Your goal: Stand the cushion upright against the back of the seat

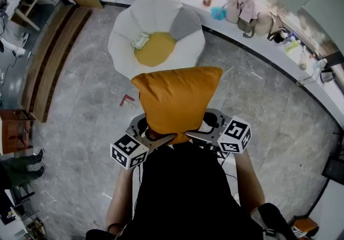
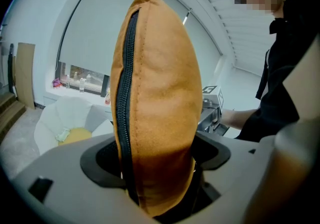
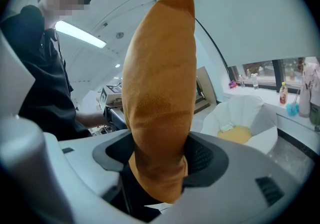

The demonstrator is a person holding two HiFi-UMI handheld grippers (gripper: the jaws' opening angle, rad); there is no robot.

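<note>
An orange cushion [image 1: 174,99] hangs in the air in front of the person, held between both grippers. My left gripper [image 1: 149,132] is shut on its lower left corner, where a black zip runs up the cushion [image 2: 160,118] edge. My right gripper [image 1: 201,129] is shut on the lower right corner of the cushion [image 3: 160,102]. The seat [image 1: 156,37] is a white, petal-shaped chair with a yellow centre pad, standing on the floor beyond the cushion. A small pale green object [image 1: 141,41] lies on the seat.
A long white window ledge [image 1: 252,35] with bottles and bags curves behind the seat. Wooden steps [image 1: 51,56] run along the left. A red mark [image 1: 127,99] is on the grey tiled floor [image 1: 80,142] near the seat.
</note>
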